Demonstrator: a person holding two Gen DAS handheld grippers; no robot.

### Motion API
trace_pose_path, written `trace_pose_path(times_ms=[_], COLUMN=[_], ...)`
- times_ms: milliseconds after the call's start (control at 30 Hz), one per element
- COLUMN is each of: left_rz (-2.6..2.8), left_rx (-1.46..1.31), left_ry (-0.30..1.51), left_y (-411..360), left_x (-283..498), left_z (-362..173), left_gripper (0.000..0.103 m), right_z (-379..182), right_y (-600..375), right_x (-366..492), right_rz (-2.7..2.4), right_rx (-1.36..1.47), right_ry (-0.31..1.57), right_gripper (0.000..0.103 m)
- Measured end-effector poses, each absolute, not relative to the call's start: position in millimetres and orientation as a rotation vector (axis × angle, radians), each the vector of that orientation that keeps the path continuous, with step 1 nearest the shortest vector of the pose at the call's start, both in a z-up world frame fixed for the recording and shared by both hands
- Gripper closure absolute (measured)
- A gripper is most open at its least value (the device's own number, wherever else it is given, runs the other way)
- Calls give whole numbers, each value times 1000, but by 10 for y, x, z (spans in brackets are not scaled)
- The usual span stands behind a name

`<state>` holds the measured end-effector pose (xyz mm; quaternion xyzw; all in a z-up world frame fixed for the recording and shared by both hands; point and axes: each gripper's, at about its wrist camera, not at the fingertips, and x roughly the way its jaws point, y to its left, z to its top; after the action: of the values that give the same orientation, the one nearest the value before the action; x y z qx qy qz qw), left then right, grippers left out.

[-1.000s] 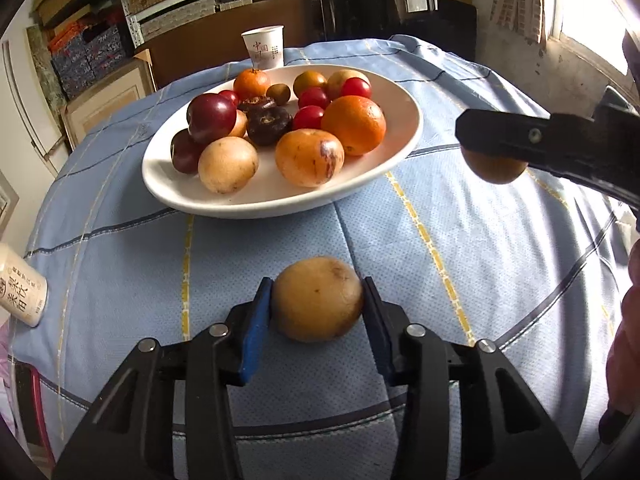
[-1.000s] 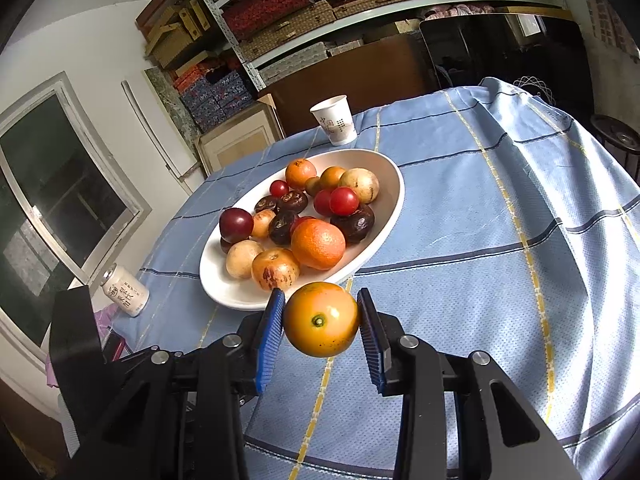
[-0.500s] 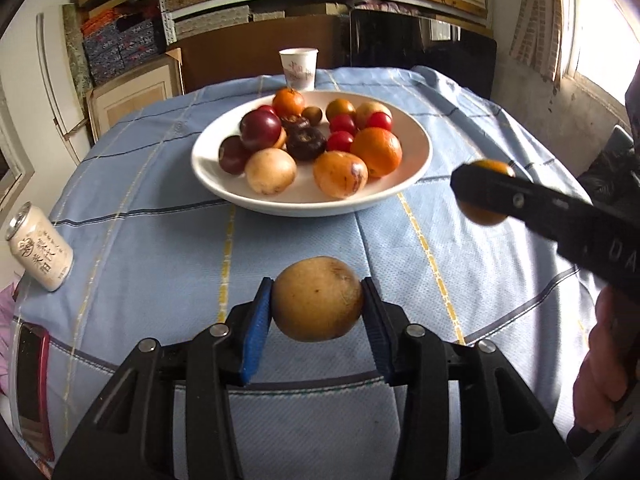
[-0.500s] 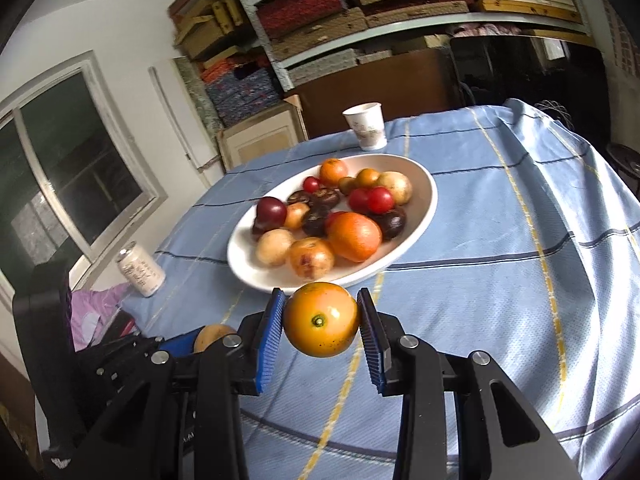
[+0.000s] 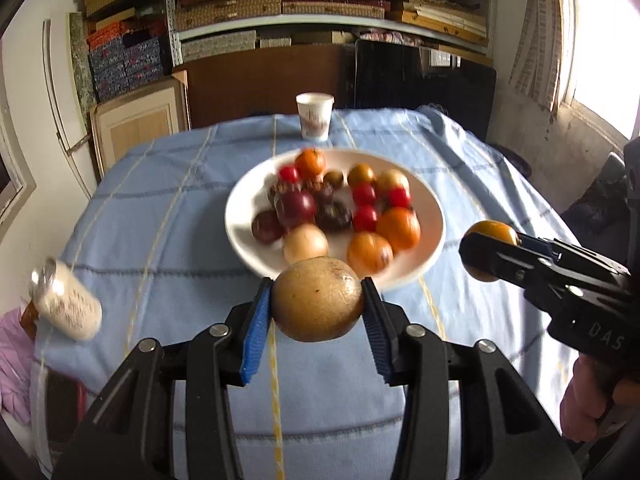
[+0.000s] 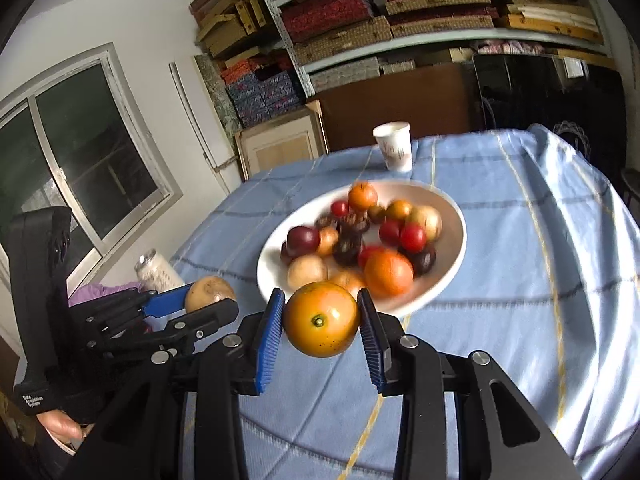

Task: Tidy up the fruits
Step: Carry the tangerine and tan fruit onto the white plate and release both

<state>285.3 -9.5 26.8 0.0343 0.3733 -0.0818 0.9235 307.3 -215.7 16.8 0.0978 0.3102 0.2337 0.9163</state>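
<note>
My left gripper (image 5: 318, 300) is shut on a round tan-brown fruit (image 5: 318, 300), held in the air in front of the white plate (image 5: 434, 216). My right gripper (image 6: 321, 319) is shut on an orange fruit (image 6: 321, 319) with a green stem mark, also lifted above the blue cloth. The plate (image 6: 456, 216) holds several fruits: dark plums, red tomatoes, oranges and pale round ones. In the left wrist view the right gripper (image 5: 486, 252) shows at the right with its orange fruit (image 5: 490, 232). In the right wrist view the left gripper (image 6: 208, 300) shows at the left with the tan fruit (image 6: 208, 292).
A round table under a blue checked cloth (image 5: 180, 208). A paper cup (image 5: 315, 121) stands behind the plate. A white can (image 5: 66, 304) stands near the table's left edge. Shelves of boxes and a wooden cabinet lie beyond. A hand (image 5: 584, 404) holds the right gripper.
Both grippers have risen and drawn back from the plate, each still holding its fruit. The plate looks smaller and farther now, and more of the shelves shows.
</note>
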Motion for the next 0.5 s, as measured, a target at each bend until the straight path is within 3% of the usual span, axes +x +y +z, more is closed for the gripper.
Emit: trace_pose_path(times_ms=[267, 500], left_rz=[-165, -113], left_rx=[29, 26], left_ry=[731, 753], left_y=[-90, -152], left_x=[3444, 4112], left_z=[496, 389], left_gripper=[60, 60], right_z=[501, 556], right_y=[-2153, -2167], right_x=[3477, 3854], right_rz=[453, 405], right_rx=[226, 257], right_ry=[558, 532], right_gripper=[66, 66])
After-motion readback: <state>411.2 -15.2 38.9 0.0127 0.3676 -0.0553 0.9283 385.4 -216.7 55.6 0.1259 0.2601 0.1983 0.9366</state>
